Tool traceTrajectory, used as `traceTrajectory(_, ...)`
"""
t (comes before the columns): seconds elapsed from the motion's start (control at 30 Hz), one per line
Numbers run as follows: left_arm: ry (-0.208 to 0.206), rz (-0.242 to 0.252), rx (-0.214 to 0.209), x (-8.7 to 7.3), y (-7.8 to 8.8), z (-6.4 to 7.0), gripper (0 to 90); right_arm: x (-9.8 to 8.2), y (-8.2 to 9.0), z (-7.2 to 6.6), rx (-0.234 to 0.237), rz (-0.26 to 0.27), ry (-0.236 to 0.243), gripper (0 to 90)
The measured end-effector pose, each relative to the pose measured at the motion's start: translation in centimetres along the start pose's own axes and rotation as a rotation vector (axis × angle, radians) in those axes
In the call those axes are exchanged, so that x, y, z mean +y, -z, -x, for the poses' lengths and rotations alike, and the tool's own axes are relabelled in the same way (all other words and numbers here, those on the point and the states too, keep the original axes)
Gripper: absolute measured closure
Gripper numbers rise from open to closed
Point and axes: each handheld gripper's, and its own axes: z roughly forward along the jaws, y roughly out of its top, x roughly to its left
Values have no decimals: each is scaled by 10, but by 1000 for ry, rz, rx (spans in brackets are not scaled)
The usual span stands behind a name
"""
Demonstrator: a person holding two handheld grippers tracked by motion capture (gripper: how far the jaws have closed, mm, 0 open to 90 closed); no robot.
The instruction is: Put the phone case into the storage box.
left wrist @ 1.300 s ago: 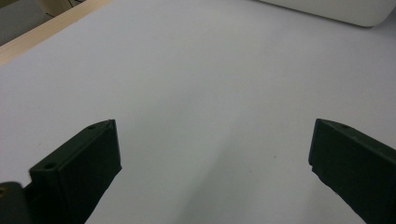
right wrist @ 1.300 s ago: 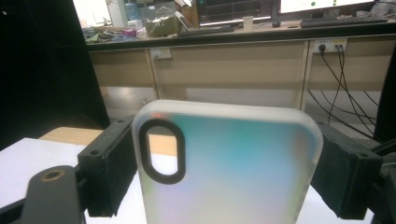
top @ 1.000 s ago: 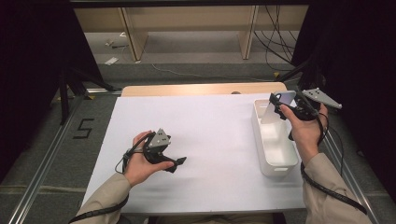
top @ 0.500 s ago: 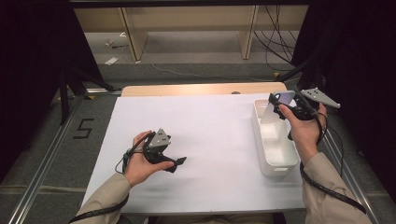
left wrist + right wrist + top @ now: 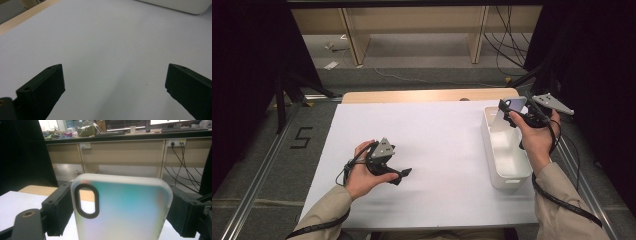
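Frosted phone case [image 5: 122, 210] sits clamped between right gripper's [image 5: 120, 210] fingers [image 5: 58, 207].

A single black figure "5" [image 5: 301, 137] is marked on the grey floor [image 5: 272, 165], left of the desk [image 5: 437, 145] in the high view. No other text, label or brand can be read anywhere.
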Motion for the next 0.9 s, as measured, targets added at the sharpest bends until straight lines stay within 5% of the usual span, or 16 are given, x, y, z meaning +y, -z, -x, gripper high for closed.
traceTrajectory(0.9,-2,0,3,0,0,0,16,0,-7,3,-15,-3,2,182)
